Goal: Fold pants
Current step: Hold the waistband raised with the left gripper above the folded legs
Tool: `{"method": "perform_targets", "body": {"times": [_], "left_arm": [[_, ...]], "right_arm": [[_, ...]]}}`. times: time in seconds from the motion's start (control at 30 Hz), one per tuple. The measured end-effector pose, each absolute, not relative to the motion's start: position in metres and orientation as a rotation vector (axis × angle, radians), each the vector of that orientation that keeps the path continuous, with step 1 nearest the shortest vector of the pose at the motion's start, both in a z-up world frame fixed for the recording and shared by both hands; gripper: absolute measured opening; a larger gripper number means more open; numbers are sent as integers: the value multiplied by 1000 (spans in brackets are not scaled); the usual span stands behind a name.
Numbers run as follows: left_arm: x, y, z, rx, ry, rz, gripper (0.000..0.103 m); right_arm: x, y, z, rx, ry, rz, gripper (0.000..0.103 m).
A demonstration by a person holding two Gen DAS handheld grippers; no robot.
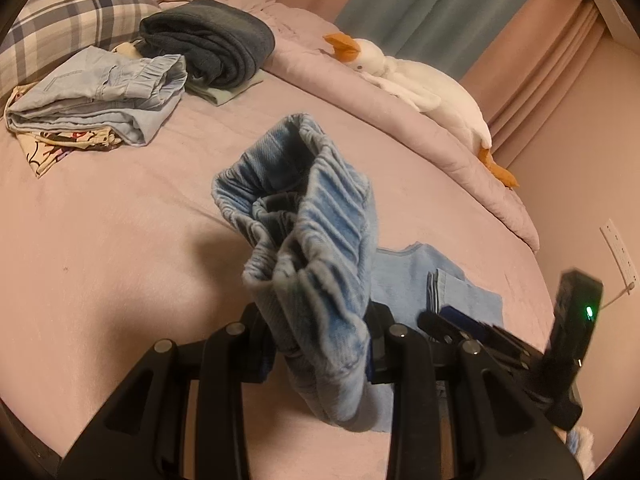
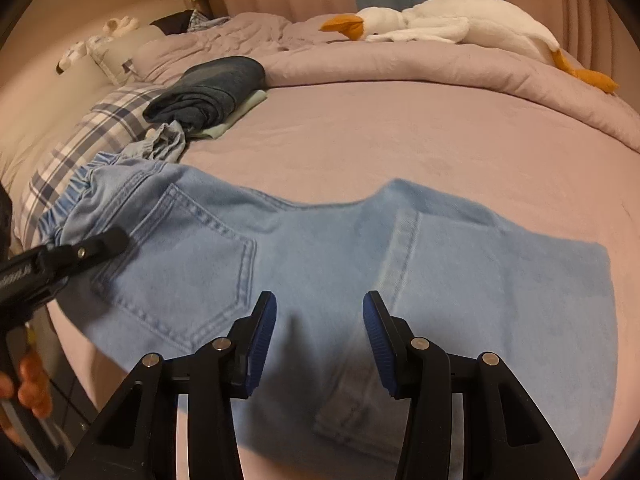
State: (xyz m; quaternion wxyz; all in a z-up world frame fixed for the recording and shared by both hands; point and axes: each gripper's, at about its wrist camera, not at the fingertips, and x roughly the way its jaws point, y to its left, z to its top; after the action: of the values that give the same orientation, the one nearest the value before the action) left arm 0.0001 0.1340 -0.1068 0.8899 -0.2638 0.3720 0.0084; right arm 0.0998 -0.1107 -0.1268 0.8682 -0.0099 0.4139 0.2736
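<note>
Light blue denim pants (image 2: 320, 264) lie across the pink bed, back pocket up, legs folded toward the right. My left gripper (image 1: 320, 344) is shut on the pants' elastic waistband (image 1: 308, 216) and holds it raised above the bed; it also shows in the right wrist view (image 2: 100, 244) at the pants' left end. My right gripper (image 2: 320, 332) is open and empty, its jaws wide apart just above the middle of the pants. It shows in the left wrist view (image 1: 452, 320) low at the right.
Folded dark jeans (image 1: 212, 40) and folded light blue clothes (image 1: 100, 92) sit at the far left by a plaid pillow (image 1: 72, 12). A white goose plush (image 2: 460, 24) lies on the bunched duvet (image 2: 400, 64) at the back. A wall is right of the bed.
</note>
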Motion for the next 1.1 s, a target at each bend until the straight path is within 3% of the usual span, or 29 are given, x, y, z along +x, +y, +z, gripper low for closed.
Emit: {"method": "perform_targets", "body": {"times": [0.43,1.1], "left_arm": [[1,131,-109,-480,783,-20,32],[4,135,-114,-503,796,-20,32]], "right_arm": [[140,-68,-156,-34,996,522,45],[98,-67,-148,-183,1047,560,45]]}}
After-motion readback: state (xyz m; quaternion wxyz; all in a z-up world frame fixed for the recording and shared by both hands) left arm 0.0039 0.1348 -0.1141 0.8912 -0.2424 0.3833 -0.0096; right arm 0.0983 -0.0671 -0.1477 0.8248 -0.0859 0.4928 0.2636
